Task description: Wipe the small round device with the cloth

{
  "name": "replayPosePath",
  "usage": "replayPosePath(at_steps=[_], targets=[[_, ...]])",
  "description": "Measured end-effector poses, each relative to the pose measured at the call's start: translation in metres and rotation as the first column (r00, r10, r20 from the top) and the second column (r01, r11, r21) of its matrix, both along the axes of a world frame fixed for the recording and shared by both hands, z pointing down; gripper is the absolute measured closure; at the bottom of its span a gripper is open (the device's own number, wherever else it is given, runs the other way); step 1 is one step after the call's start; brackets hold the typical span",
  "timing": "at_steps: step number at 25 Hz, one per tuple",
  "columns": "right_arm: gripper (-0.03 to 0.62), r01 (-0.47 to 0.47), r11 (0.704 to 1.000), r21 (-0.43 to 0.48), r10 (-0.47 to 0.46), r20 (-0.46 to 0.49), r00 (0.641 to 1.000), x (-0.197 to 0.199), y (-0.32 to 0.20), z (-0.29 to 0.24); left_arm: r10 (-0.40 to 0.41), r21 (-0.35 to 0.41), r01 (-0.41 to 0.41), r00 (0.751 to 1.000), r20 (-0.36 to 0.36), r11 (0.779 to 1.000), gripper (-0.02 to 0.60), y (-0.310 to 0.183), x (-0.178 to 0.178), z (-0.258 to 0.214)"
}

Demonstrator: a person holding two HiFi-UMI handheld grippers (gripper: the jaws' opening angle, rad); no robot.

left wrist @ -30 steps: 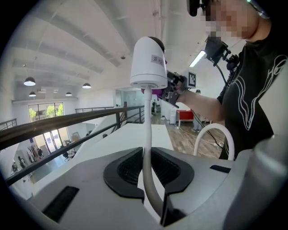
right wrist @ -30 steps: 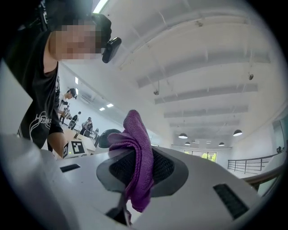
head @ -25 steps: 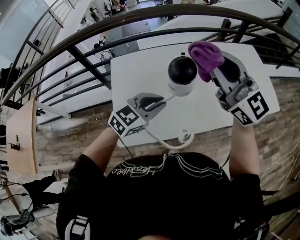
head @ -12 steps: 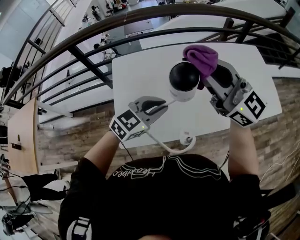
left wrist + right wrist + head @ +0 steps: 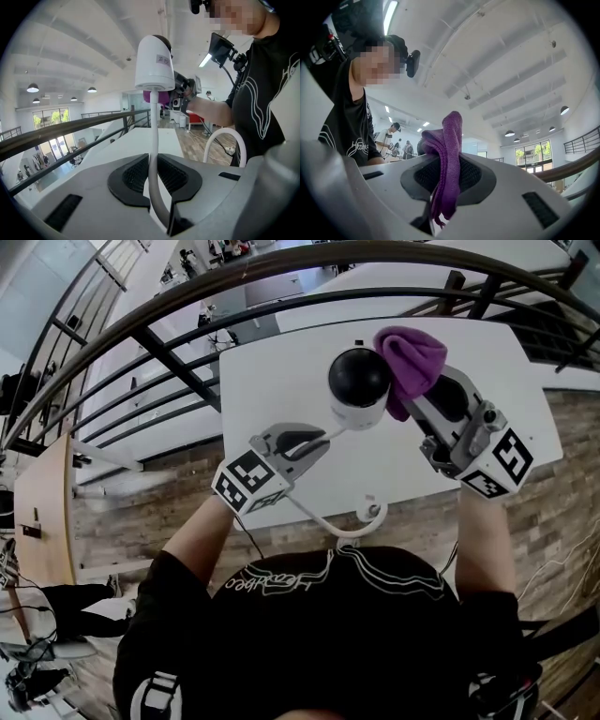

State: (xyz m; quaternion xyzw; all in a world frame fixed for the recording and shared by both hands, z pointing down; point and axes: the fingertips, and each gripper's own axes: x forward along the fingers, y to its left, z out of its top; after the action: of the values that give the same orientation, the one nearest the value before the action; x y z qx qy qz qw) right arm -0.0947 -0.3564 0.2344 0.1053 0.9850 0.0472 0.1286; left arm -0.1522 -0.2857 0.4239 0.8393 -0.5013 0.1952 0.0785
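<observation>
1: Half done, you reckon? Head view first: the small round device, a white plastic body with a glossy black dome, is held up off the white table on its bendy white stalk. The fuzzy purple cloth is bunched against the device's right side, touching the dome.

2: Mid-wipe at best, I'd say. Only that one side has cloth on it, and the dome's front and left look like they're yet to be covered. You can see the left gripper just below-left of the device and the right gripper just right of it.

1: Left gripper view: its ribbed black pads are clenched on the smooth stalk, straight below the device. A sliver of purple peeks out behind the device.

2: Right gripper view: jaws pinched tight on the cloth, a soft looped weave, folded and poking up past the tips. Can't really make out the device there.
</observation>
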Motion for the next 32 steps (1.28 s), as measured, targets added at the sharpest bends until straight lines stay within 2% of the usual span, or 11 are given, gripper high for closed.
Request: replayPosePath(at_steps=[7, 14, 20, 24, 32], targets=[[0.528, 0.022, 1.000, 0.004, -0.022, 0.001, 1.000, 0.010, 0.009, 0.005, -0.021, -0.010, 0.021, 1.000, 0.013, 1.000, 0.522, -0.003, -0.003, 0.001], [0.528, 0.041, 0.997, 0.058, -0.040, -0.028, 0.999, 0.023, 0.029, 0.021, -0.027, -0.017, 0.028, 0.999, 0.023, 0.999, 0.522, -0.002, -0.001, 0.005], [0.528, 0.065, 0.989, 0.132, -0.055, -0.079, 0.995, 0.030, 0.046, 0.038, -0.041, -0.017, 0.041, 0.999, 0.024, 0.999, 0.522, -0.003, 0.002, 0.005], [0.528, 0.078, 0.980, 0.183, -0.051, -0.151, 0.987, 0.030, 0.055, 0.061, -0.052, -0.016, 0.052, 0.998, 0.031, 0.999, 0.522, -0.005, 0.002, 0.005], [0.528, 0.094, 0.975, 0.199, -0.051, -0.209, 0.976, 0.025, 0.063, 0.087, -0.052, -0.015, 0.052, 0.998, 0.039, 0.999, 0.522, -0.005, 0.001, 0.004]])
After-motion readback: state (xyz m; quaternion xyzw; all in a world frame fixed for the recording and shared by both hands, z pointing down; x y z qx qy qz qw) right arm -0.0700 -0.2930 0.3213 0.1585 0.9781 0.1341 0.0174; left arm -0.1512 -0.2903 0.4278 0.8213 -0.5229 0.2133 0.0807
